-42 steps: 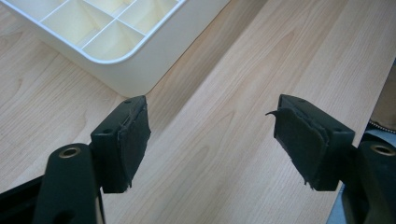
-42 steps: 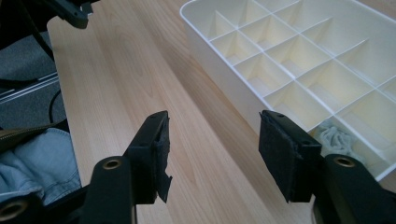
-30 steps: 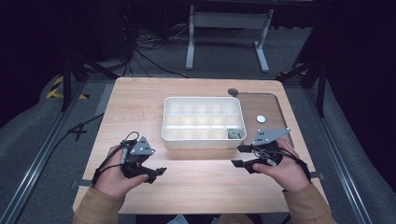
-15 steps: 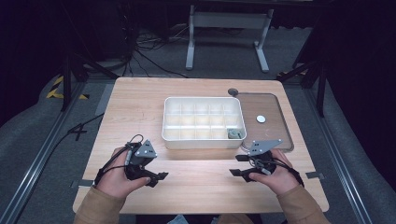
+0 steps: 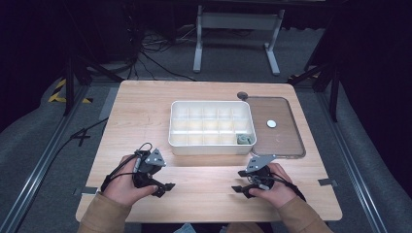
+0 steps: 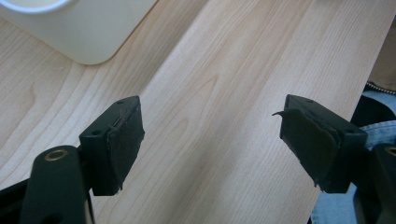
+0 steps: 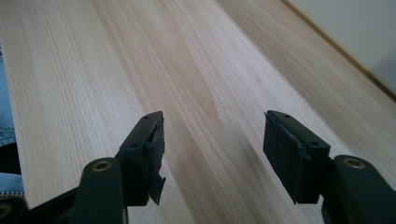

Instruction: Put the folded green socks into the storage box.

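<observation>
We are resting both hands low on the near edge of the desk (image 5: 145,111), the left gripper (image 5: 164,186) with fingers (image 6: 116,140) spread wide after just opening and nothing between them, the right gripper (image 5: 240,182) with fingers (image 7: 149,149) also gaping over bare wood. The small grey-green piece (image 5: 243,140) is sitting in the near right compartment of the white divided tray (image 5: 212,148), the clear lid (image 5: 277,127) lying flat just beside the tray with a white disc (image 5: 271,124) on it. We are judging the placing done and, if anything, the lid left to fit.
</observation>
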`<state>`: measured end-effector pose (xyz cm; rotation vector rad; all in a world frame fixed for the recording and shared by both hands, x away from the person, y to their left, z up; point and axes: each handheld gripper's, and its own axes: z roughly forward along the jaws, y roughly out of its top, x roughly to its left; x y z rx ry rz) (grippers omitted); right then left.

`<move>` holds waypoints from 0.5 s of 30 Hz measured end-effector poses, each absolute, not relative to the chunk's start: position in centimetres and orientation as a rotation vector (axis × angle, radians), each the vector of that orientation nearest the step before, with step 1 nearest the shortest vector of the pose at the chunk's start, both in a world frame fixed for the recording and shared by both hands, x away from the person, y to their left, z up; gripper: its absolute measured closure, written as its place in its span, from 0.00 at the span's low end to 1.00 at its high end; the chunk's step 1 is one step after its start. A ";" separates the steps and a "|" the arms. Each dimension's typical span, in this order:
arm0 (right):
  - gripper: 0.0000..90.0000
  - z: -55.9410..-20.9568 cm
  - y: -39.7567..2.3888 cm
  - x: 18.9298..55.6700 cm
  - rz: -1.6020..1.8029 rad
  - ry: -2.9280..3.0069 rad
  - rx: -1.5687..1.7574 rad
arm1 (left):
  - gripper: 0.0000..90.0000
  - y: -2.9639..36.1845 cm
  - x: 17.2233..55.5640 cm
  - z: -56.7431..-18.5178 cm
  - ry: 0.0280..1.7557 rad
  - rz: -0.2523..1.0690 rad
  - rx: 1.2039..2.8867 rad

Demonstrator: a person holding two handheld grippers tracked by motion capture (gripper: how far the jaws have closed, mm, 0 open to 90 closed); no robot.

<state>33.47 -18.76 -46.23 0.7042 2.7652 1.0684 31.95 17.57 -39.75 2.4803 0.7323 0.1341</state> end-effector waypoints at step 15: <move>0.40 -47.6 -19.4 32.6 1.112 2.680 0.634 | 0.24 17.5 32.1 -41.6 0.693 0.078 2.576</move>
